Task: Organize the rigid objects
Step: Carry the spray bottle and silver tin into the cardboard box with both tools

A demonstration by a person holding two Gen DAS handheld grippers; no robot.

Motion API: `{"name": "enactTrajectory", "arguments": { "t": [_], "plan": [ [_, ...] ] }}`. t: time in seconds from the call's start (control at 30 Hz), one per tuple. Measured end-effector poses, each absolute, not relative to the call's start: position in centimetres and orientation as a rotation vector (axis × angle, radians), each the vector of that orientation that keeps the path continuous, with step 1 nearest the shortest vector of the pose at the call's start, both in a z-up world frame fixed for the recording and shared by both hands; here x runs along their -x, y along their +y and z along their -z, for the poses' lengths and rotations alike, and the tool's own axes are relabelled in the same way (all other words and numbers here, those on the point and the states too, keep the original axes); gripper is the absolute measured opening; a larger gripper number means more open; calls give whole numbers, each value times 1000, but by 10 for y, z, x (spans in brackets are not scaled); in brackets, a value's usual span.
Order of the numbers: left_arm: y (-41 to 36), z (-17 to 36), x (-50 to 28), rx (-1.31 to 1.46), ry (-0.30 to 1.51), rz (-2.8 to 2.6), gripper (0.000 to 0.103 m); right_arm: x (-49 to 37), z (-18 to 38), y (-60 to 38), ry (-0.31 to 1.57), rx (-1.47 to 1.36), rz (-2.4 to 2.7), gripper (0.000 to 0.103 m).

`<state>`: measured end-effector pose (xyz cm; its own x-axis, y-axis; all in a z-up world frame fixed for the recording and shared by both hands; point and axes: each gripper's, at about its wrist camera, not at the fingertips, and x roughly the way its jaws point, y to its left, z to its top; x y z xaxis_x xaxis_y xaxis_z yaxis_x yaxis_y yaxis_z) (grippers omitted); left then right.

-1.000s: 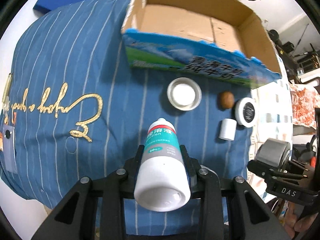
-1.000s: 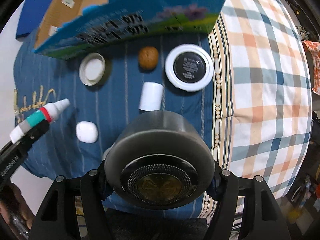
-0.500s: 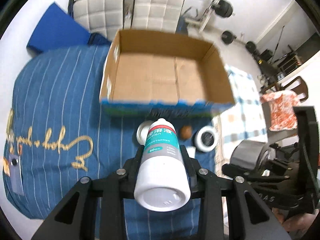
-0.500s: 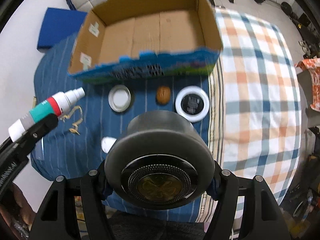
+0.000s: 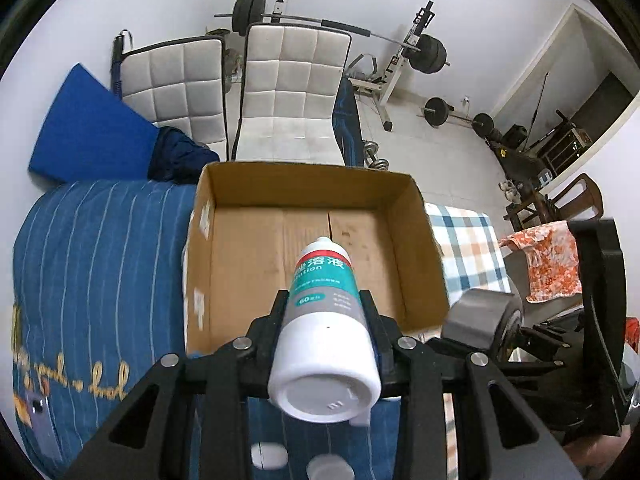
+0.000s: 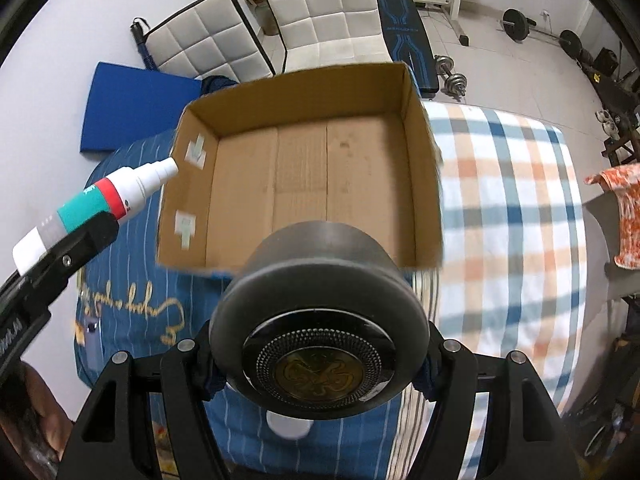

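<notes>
Left gripper (image 5: pixel 325 322) over striped blue bedspread (image 5: pixel 92 264) (gym room).

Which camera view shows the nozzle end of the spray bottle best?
The right wrist view: the spray bottle appears from the side, its white nozzle pointing toward the cardboard box. The left wrist view looks along the bottle from its base, held in the left tongs, so the nozzle is hidden.
</notes>
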<state>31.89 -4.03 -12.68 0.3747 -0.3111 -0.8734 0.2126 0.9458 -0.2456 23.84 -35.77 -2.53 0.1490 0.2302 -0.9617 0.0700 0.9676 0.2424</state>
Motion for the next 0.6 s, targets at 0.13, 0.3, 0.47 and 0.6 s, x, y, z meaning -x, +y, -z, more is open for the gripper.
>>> {"name": "enactTrajectory", "arguments": {
  "t": [0.13, 0.3, 0.47, 0.6],
  "plan": [
    [-44, 155, -364, 116, 1172, 341, 30, -294, 52, -352, 1425, -220, -87, 72],
    [-47, 205, -425, 155, 1228, 347, 30, -349, 98, -349, 1441, -203, -67, 72],
    [-56, 256, -459, 182, 1297, 379, 30, -393, 154, -347, 1499, -193, -40, 72],
    [-60, 298, -463, 179, 1377, 364, 30, -413, 190, -341, 1541, -148, -28, 72]
  ]
}}
